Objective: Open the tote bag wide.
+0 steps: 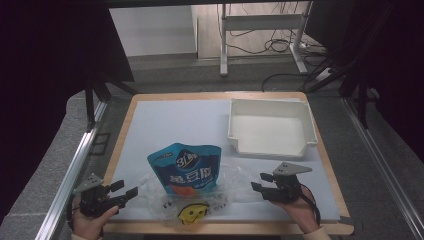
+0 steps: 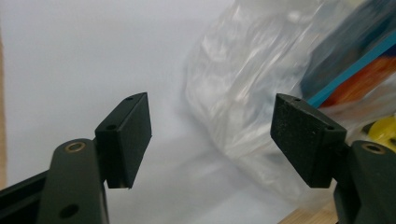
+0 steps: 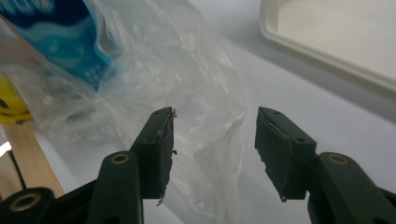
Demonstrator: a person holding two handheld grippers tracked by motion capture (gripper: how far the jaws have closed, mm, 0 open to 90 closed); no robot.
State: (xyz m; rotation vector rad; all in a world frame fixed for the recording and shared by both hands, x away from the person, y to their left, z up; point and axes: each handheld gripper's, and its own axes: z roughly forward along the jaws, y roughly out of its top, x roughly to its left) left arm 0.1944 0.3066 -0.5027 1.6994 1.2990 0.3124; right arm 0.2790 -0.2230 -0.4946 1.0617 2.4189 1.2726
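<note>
Table (image 1: 150, 115) with pale mat; both grippers low at the near edge, pointed inward at the same target. Largest item after that: white tray (image 1: 307, 127), bare inside, sitting well beyond and outward of the right gripper's jaws — nothing in it yet. Between the two sets of jaws lies the clear plastic bag (image 1: 235, 182), crumpled flat, a yellow smiley print (image 1: 193, 212) near its near edge. The blue snack pouch (image 1: 186, 170) rests partly inside or on top of the bag; cannot tell which from here. Left gripper (image 1: 126, 191): jaws spread wide, released, nothing between them; in the left gripper view the bag's wrinkled edge (image 2: 233, 93) sits just ahead of the jaws and toward the right-hand jaw, not touched. Right gripper (image 1: 261, 182): jaws likewise apart, holding nothing; in the right gripper view a fold of the bag (image 3: 205, 135) lies in the gap between the jaws, just ahead of their tips — contact not certain. Judgement: early stage. Approach looks made, no grasp yet. Left to do, as I read it: pinch the bag on both sides, then work on pouch and bag.
</note>
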